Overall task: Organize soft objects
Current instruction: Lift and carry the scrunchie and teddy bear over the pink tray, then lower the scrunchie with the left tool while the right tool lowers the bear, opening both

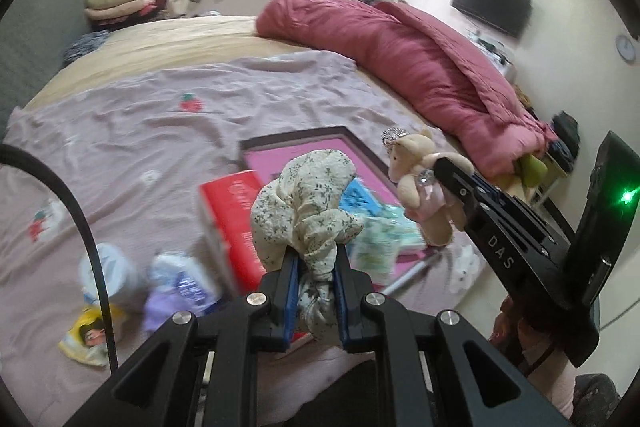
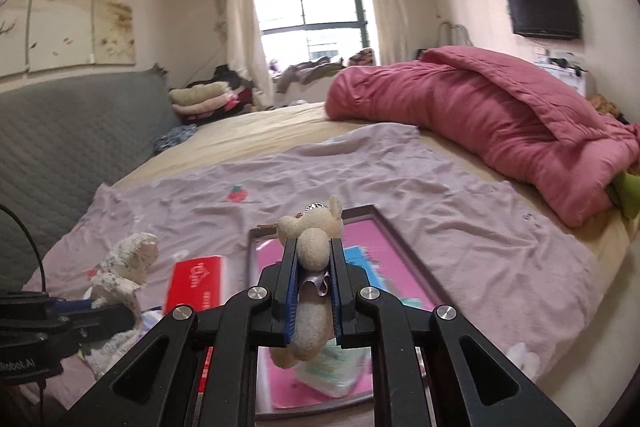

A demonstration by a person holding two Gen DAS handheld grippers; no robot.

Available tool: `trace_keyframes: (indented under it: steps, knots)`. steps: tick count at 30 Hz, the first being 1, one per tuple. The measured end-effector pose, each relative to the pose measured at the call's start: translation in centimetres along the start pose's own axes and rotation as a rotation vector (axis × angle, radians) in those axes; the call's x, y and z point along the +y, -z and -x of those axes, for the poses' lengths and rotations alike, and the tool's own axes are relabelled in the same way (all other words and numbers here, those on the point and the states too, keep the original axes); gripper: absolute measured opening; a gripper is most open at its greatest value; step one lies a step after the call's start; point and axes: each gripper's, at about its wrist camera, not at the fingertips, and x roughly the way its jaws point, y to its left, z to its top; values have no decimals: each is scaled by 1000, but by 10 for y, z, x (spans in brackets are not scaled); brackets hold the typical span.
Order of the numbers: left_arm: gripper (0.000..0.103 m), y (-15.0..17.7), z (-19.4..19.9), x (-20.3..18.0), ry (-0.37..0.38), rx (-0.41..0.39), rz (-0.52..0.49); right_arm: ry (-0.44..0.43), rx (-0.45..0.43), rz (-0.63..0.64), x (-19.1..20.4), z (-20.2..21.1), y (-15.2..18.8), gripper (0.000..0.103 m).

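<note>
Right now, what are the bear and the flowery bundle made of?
The bear looks like fuzzy beige plush: soft nap, rounded stuffed limbs. The flowery bundle looks like thin woven cotton, matte and crinkled, printed with tiny flowers and knotted. Both are probably stuffed or soft inside.

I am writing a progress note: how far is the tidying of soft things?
Done: nothing visibly sorted yet. In hand: left gripper clamps the floral cloth toy; right gripper clamps the beige plush bear. Left: both toys need placing; packets remain around the tray.
</note>
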Motion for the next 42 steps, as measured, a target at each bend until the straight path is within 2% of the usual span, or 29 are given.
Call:
trace_keyframes:
  steps: [5, 17, 32, 38, 42]
  knots:
    - [16, -7, -34, -32, 8, 51, -49, 25, -7, -34, -22, 2, 1, 13]
    - [16, -7, -87, -56, 21, 139, -61, 44, 6, -88, -51, -8, 10, 13]
    - [16, -10, -133, -50, -11, 237, -9, 55, 40, -123, -74, -27, 18, 13]
    - [16, -5, -152, -50, -35, 282, -4, 56, 83, -146, -83, -42, 26, 14]
    - [16, -5, -159, -53, -39, 290, -9, 24, 124, -153, -84, -59, 30, 14]
